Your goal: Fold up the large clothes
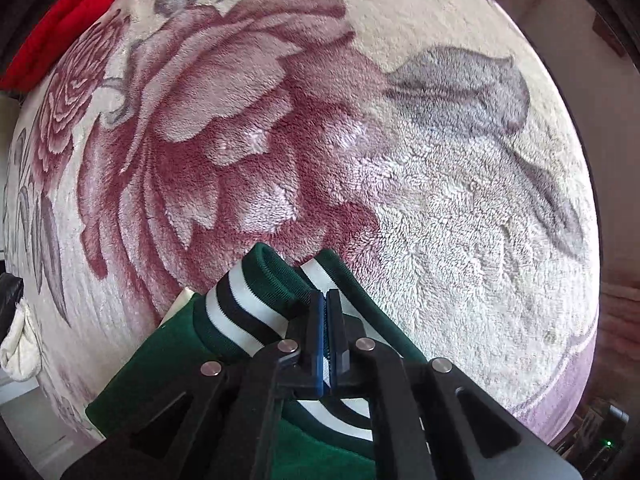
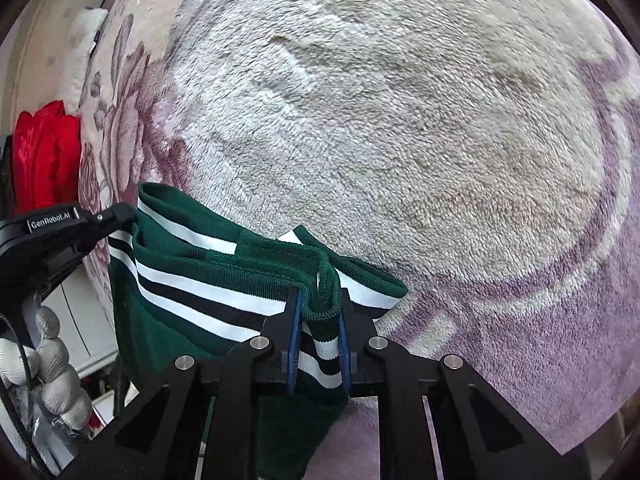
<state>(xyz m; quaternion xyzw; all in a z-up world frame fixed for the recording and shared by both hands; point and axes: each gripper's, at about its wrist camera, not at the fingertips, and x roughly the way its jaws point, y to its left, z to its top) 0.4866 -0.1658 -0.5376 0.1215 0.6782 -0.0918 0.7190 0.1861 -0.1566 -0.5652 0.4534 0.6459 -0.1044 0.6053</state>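
Note:
A dark green garment (image 1: 168,368) with a ribbed hem striped white and black (image 1: 244,312) hangs between both grippers above a plush bed cover. My left gripper (image 1: 327,300) is shut on the striped hem, its jaws pressed together. My right gripper (image 2: 320,296) is shut on another part of the same hem (image 2: 200,292), where a thick green edge bunches between the jaws. In the right wrist view the left gripper (image 2: 120,214) shows at the left, clamped on the hem's far end, held by a gloved hand (image 2: 48,364). The garment's lower part is hidden below the grippers.
A fleece blanket with big pink flowers (image 1: 224,128) and a purple border (image 2: 540,320) covers the bed. A red quilt (image 1: 76,12) lies at the far left edge, also in the right wrist view (image 2: 44,156). A white cloth (image 1: 20,344) hangs at the left.

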